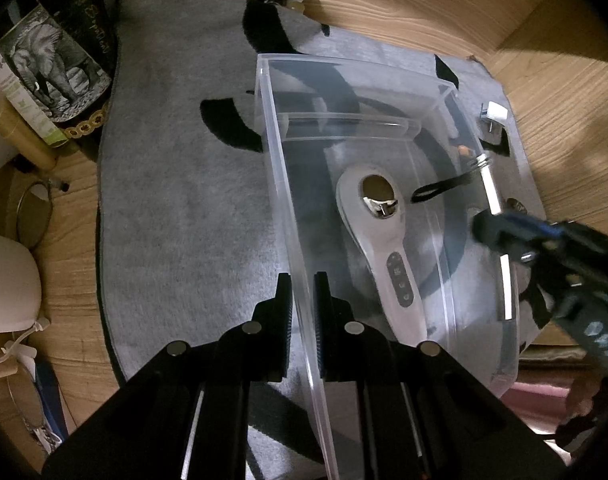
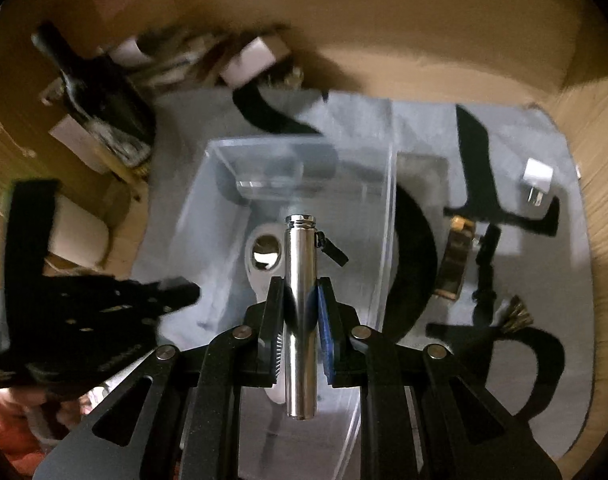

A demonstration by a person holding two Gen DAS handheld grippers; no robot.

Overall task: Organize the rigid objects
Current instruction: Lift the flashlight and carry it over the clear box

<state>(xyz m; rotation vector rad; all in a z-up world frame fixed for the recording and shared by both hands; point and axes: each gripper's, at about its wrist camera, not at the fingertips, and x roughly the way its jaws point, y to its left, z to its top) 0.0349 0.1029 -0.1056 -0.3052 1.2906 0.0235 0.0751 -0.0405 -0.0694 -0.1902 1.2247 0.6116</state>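
From the left wrist, the left gripper (image 1: 302,312) is clamped on the near wall of a clear plastic bin (image 1: 443,92), while from the right wrist, the right gripper (image 2: 300,300) pinches a polished metal cylinder (image 2: 300,280) above that bin, long axis pointing away along the fingers.

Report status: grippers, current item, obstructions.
Left gripper shut on clear bin wall. Right gripper shut on chrome cylinder, over bin. White handheld device already inside. No obstruction visible.
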